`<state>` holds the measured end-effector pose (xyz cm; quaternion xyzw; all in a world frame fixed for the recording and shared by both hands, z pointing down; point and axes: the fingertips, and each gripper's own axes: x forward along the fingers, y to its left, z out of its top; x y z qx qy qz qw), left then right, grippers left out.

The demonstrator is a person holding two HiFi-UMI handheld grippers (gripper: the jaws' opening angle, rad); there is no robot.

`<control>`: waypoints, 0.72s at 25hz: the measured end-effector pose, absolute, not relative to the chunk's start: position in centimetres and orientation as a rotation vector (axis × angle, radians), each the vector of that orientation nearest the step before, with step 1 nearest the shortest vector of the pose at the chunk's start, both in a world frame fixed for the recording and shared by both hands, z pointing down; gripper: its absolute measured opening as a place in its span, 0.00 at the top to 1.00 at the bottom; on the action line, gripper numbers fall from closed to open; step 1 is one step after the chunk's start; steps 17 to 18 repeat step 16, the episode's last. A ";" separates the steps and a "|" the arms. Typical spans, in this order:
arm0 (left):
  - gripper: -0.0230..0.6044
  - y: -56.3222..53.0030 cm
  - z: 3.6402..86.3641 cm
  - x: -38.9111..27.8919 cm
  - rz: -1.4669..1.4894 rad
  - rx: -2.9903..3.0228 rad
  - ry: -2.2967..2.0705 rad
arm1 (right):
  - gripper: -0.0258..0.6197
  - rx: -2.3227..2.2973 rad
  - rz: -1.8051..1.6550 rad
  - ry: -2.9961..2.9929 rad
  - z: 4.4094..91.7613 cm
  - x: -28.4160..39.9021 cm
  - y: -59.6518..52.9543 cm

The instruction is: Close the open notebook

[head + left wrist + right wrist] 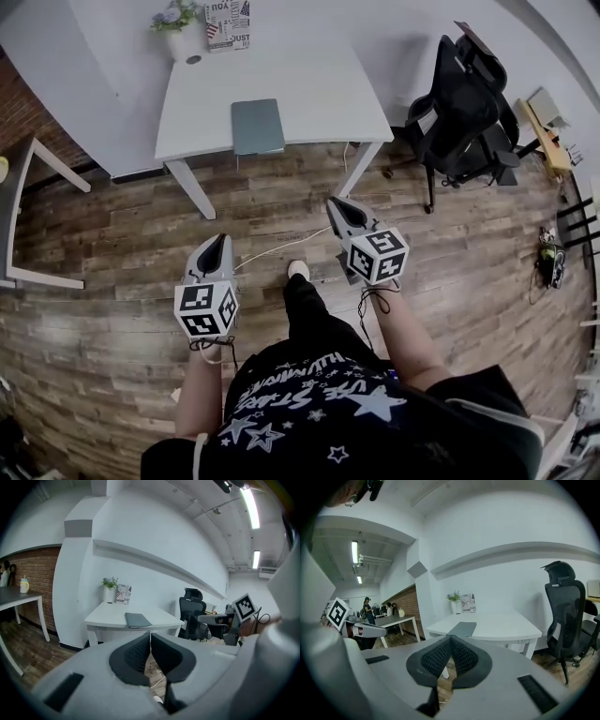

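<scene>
The grey notebook (258,126) lies closed and flat at the near edge of the white table (309,84); it also shows as the notebook (137,619) in the left gripper view and the notebook (462,629) in the right gripper view. Both grippers hang over the wooden floor, well short of the table. My left gripper (217,242) is shut with nothing in it, its pads meeting (150,634). My right gripper (336,202) is likewise shut and empty (451,638). Both point toward the table.
A potted plant (183,37) and a printed card (228,23) stand at the table's far side. A black office chair (464,103) is to the right, another white table (28,187) to the left. A white cable (272,251) crosses the floor. People (368,609) stand far off.
</scene>
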<state>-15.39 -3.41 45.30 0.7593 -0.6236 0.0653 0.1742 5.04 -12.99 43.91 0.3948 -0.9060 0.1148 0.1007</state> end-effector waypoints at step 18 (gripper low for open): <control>0.92 8.1 47.5 -14.3 0.205 2.133 -1.717 | 0.95 1.177 0.378 -2.636 45.7 6.7 -0.8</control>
